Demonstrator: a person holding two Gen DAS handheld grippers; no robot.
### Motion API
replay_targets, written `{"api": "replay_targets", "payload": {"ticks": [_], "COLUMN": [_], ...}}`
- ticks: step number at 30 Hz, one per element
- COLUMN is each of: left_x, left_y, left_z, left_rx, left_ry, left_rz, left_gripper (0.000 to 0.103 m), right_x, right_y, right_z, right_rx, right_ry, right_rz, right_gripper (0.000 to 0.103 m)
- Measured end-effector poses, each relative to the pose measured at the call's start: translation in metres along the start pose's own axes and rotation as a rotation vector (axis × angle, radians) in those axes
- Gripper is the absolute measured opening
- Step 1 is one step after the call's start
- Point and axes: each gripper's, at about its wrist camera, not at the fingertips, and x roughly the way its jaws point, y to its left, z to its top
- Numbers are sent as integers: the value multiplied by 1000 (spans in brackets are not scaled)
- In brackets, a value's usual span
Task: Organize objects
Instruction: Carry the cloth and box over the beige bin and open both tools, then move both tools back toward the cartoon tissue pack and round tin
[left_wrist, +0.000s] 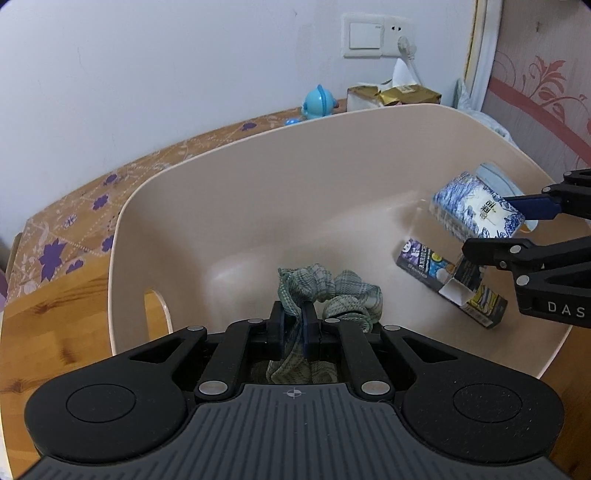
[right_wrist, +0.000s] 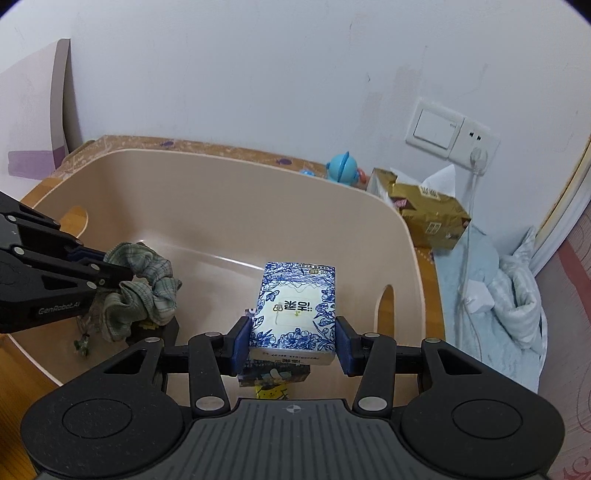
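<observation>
Holding both items above the beige bin (right_wrist: 207, 192), jaws clamped.
Right gripper (right_wrist: 293, 345) grips tissue pack (right_wrist: 295, 306), long axis running forward; left gripper (left_wrist: 293, 325) pinches scrunchie (left_wrist: 332, 291).

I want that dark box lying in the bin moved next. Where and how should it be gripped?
Grip the dark box across its narrow width near the closed purple end, coming from above. It lies flat on the bin floor; its other end is open and could crush, and the right hand-held gripper hangs over it.

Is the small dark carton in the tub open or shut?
Open: the carton lies on its side, one end flap lifted, its white inside showing.
</observation>
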Motion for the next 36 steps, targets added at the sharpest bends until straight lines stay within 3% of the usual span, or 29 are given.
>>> {"api": "replay_targets", "payload": {"ticks": [1, 2, 4, 9, 11, 13, 16, 25, 36], "left_x": [-1, -1, -4, -17, -25, -35, -49, -90, -128], "left_y": [1, 2, 3, 3, 1, 0, 2, 7, 3], "left_z": [0, 1, 1, 1, 1, 0, 0, -11, -45], "left_rx": [-7, -14, -30, -40, -43, -54, -73, -99, -104], "left_ry": [-2, -2, -9, -47, -67, -107, -138, -213, -257], "left_rz": [-1, -1, 14, -9, 0, 12, 9, 9, -2], "left_gripper": [17, 32, 49, 58, 74, 82, 83, 88, 88], "right_x": [1, 0, -2, -13, -21, -30, -44, -80, -112], "right_y": [0, 1, 2, 1, 2, 2, 0, 0, 8], "right_z": [0, 0, 0, -1, -1, -3, -5, -15, -38], "right_rx": [-1, -1, -3, 3, 5, 8, 17, 20, 11], "right_ry": [4, 3, -3, -35, -54, -78, -107, -172, -208], "right_rz": [3, 1, 2, 14, 13, 13, 17, 16, 28], "right_gripper": [48, 53, 55, 69, 78, 82, 90, 102, 103]}}
